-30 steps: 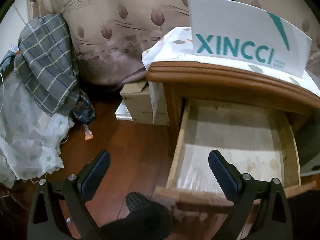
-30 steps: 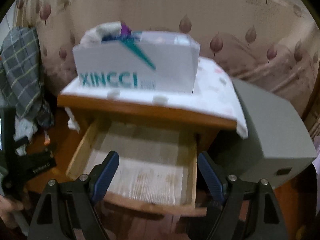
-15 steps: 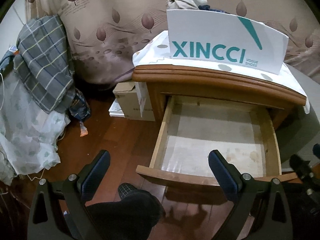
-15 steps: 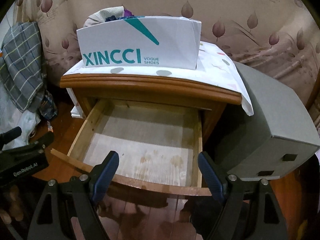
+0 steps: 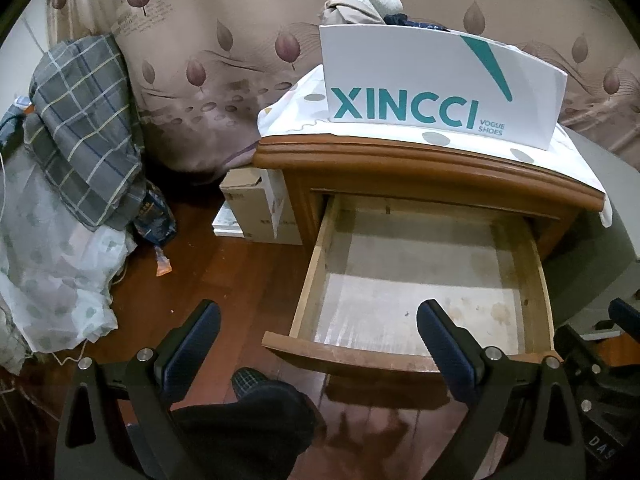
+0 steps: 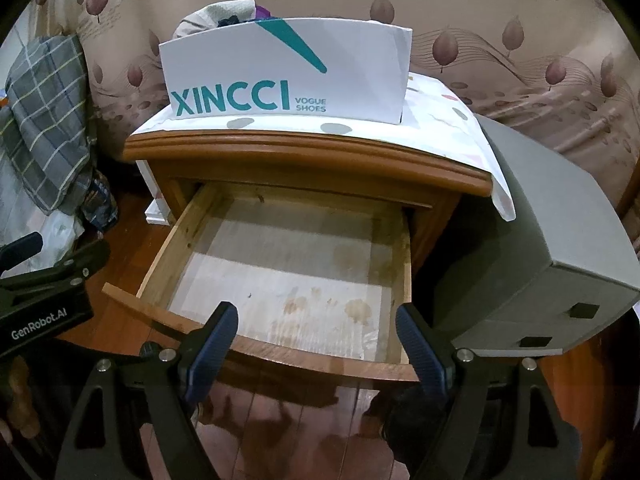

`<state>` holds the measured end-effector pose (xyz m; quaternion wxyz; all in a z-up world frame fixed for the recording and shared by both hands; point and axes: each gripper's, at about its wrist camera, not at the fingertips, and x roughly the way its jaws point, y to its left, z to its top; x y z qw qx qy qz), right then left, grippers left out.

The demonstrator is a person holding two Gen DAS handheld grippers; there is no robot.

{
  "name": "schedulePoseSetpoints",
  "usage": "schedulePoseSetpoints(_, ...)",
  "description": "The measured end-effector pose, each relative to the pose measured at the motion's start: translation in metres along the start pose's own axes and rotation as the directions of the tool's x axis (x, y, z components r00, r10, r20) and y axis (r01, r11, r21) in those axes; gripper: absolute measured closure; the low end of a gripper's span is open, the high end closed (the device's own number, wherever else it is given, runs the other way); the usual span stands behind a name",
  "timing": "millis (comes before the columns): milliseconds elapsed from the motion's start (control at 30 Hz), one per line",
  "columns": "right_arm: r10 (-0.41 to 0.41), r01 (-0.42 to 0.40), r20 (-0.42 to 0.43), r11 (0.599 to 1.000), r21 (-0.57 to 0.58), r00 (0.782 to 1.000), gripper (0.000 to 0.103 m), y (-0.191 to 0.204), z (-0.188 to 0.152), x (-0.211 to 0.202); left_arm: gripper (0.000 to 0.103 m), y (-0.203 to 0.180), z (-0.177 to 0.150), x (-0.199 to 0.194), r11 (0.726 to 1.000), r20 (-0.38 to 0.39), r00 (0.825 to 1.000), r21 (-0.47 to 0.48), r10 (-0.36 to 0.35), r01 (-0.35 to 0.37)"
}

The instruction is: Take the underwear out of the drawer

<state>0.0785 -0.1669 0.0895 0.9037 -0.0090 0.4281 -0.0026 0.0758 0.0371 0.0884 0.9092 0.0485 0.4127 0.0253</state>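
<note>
The pulled-out wooden drawer [image 6: 280, 280] of the brown nightstand [image 6: 304, 160] is showing only its stained pale liner. The white "XINCCI" shoe box [image 6: 288, 76] on top is holding bunched clothing [image 6: 218, 16]; which piece is underwear I cannot tell. The left gripper [image 5: 318, 338] and right gripper [image 6: 316, 338] are hanging before the drawer front, jaws wide, gripping nothing. A grey box [image 6: 560, 248] is sitting beside the nightstand, a plaid cloth [image 5: 84, 128] further left.
</note>
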Motion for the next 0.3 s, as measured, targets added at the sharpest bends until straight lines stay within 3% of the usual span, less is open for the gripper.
schedulePoseSetpoints(300,-0.003,0.003,-0.003,1.000,-0.005,1.000,0.020,0.0012,-0.0006,0.0009,0.005,0.0015,-0.0017,0.0026,1.000,-0.002,1.000,-0.011,-0.018,0.018)
